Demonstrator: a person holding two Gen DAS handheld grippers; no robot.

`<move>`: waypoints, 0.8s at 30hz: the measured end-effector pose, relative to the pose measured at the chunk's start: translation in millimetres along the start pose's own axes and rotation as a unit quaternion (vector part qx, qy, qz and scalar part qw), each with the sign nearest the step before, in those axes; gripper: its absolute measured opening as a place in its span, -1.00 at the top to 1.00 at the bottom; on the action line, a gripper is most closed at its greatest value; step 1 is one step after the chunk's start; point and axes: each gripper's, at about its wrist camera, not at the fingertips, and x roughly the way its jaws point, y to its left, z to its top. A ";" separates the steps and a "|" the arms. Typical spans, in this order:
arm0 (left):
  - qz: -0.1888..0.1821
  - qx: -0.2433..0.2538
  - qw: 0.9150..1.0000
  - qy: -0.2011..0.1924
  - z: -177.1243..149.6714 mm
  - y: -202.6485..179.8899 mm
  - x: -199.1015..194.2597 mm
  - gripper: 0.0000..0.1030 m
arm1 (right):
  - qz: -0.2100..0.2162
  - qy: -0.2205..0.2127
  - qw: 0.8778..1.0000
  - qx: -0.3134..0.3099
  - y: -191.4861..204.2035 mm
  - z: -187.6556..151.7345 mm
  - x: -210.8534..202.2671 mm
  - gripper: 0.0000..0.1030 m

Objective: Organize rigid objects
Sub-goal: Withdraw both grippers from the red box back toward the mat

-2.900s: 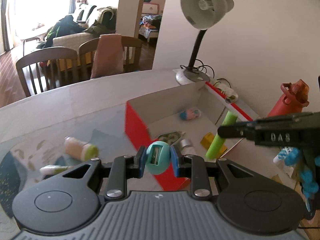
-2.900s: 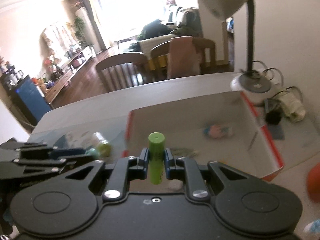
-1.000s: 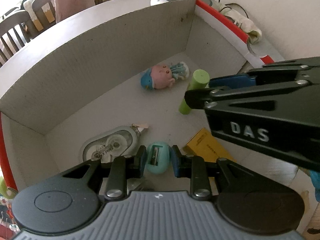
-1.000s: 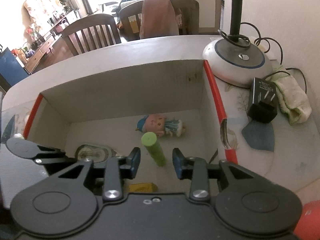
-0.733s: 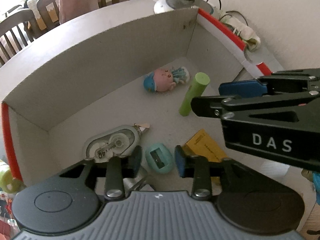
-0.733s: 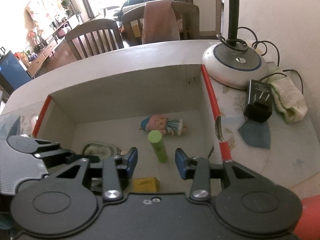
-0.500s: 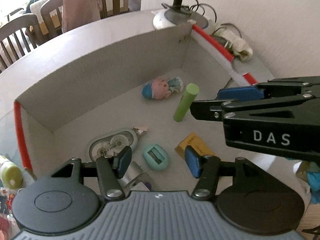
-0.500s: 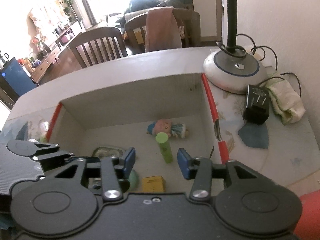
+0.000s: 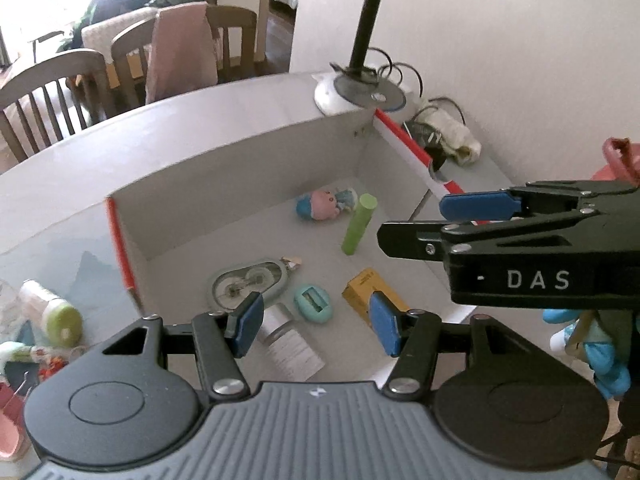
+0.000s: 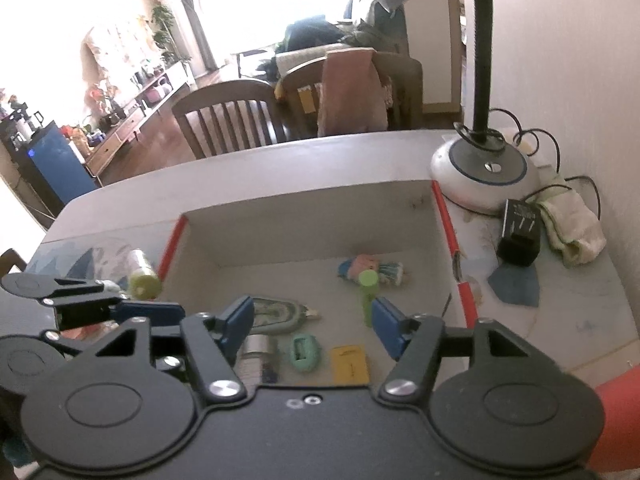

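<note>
Left gripper (image 9: 316, 328) hangs over the near end of the cardboard box (image 9: 256, 184), jaws spread, nothing between the pads. Below the gap, on the box floor: teal sharpener (image 9: 313, 303), silver cylinder (image 9: 276, 322) just left of it, yellow block (image 9: 366, 292) to the right. Correction tape dispenser (image 9: 250, 280) lies farther in; green tube (image 9: 359, 225) and small doll (image 9: 326, 208) near the far right wall. Right gripper (image 9: 480, 220) enters from the right.

Right wrist view: right gripper (image 10: 314, 326), jaws opening, empty. Green tube (image 10: 368, 294) lies just beyond the right pad, touching neither. Sharpener (image 10: 305, 352) and yellow block (image 10: 350, 364) rest on the floor beneath. Lamp base (image 10: 484, 172) stands outside the far right corner.
</note>
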 end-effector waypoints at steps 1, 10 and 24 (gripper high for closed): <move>0.001 0.001 1.000 -0.005 -1.8 1.2 -5.5 -0.12 | 0.001 -0.003 1.000 -0.001 2.8 -0.9 -3.5 -0.31; -0.002 -0.006 0.999 -0.044 -25.6 26.2 -60.1 -0.24 | 0.012 -0.029 1.000 -0.004 38.5 -12.4 -32.9 -0.66; -0.004 -0.019 0.997 -0.073 -70.9 82.9 -119.5 -0.43 | 0.031 -0.052 0.998 0.007 120.8 -35.2 -50.0 -0.88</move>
